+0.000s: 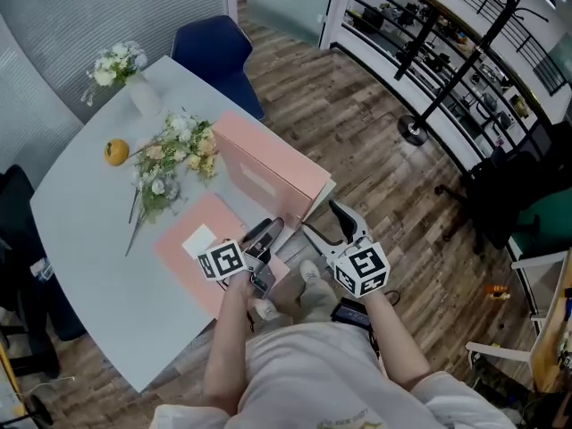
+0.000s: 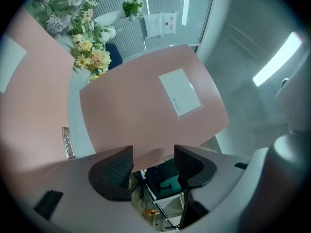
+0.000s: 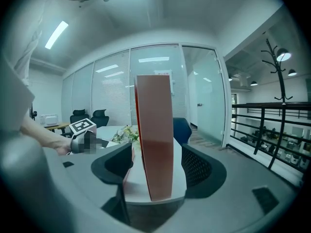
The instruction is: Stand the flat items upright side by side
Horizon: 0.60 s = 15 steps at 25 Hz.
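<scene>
A pink flat box (image 1: 268, 170) with a white label stands upright on edge near the right rim of the pale table (image 1: 98, 257). A second pink flat item (image 1: 201, 244), also labelled, lies flat in front of it. My left gripper (image 1: 262, 238) is open at the flat item's right edge. In the left gripper view the upright box (image 2: 146, 110) fills the middle beyond the gripper (image 2: 153, 152), and the flat item (image 2: 29, 101) is at the left. My right gripper (image 3: 156, 152) is open, its fingers either side of the upright box's narrow end (image 3: 155, 130), with a gap at the right pad.
Loose flowers (image 1: 174, 159), an orange (image 1: 116, 152) and a white vase of flowers (image 1: 134, 83) are on the table's far half. A blue chair (image 1: 219, 52) stands behind it. A black coat stand (image 1: 429, 105) rises from the wooden floor on the right.
</scene>
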Motion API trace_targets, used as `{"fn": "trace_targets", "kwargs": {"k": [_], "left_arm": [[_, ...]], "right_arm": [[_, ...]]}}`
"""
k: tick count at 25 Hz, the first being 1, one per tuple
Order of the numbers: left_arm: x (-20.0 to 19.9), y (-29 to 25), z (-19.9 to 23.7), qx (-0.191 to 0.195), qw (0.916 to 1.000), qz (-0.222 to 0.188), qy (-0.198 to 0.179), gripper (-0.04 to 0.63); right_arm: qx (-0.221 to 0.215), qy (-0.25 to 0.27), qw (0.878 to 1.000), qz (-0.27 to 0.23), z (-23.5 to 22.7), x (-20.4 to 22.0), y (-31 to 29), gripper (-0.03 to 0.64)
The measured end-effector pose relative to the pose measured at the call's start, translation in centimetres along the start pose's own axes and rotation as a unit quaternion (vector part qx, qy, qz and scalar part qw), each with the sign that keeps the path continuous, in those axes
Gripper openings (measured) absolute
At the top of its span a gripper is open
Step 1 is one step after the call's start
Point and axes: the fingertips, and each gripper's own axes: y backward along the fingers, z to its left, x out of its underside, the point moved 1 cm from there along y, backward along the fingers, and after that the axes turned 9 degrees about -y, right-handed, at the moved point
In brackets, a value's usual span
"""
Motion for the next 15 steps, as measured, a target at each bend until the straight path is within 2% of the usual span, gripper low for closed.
{"fn": "trace_targets", "kwargs": {"k": [4, 7, 12, 15], "left_arm": [[0.9, 0.8, -0.9, 0.005, 0.9996, 0.02, -0.021, 0.249], [1.2, 1.8, -0.8, -0.004, 0.9988, 0.029, -0.038, 0.249], [1.6, 3.7, 0.1, -0.038, 0.997, 0.034, -0.058, 0.249], [1.6, 5.0, 1.1, -0.076, 0.9944, 0.03, -0.068, 0.25]], "right_arm": [[0.028, -0.015, 0.999, 0.006, 0.6, 1.8, 1.7, 0.321], [0.034, -0.034, 0.999, 0.014, 1.4, 3.2, 2.3, 0.321], [0.01, -0.065, 0.996, 0.057, 2.9, 6.2, 2.4, 0.321], [-0.019, -0.07, 0.994, 0.083, 3.7, 7.6, 2.5, 0.32]]}}
